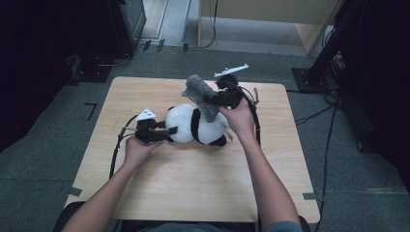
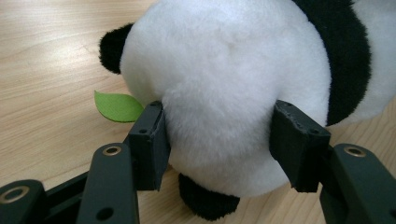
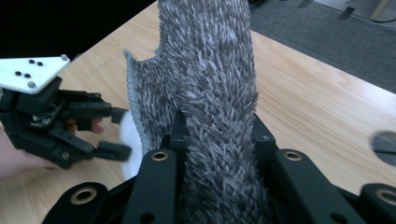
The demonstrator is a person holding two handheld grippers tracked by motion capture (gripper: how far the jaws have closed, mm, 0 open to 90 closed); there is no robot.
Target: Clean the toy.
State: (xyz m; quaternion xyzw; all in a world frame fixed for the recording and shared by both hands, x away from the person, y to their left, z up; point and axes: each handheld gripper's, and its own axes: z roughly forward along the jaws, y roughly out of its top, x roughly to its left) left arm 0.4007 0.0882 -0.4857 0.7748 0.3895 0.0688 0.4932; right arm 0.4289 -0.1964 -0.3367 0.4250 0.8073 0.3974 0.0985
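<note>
Left gripper (image 1: 170,131) clamped on the white head of the toy panda (image 1: 203,126), pinning it to the table (image 1: 193,193). Right gripper (image 1: 212,99) clenched on one end of the grey furry cloth (image 1: 202,94), held just above the panda's body. Long axis of the cloth running up and away from the right jaws, free end hanging past the panda's far side. Panda directly below, so probably downward next.

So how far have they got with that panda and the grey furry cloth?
Done: the left claw grips the toy panda's white head, pinning it on the table. In hand: the right claw is clamped on the grey shaggy cloth, lifted above the panda. Left, probably: laying or fitting the cloth on the toy.
</note>
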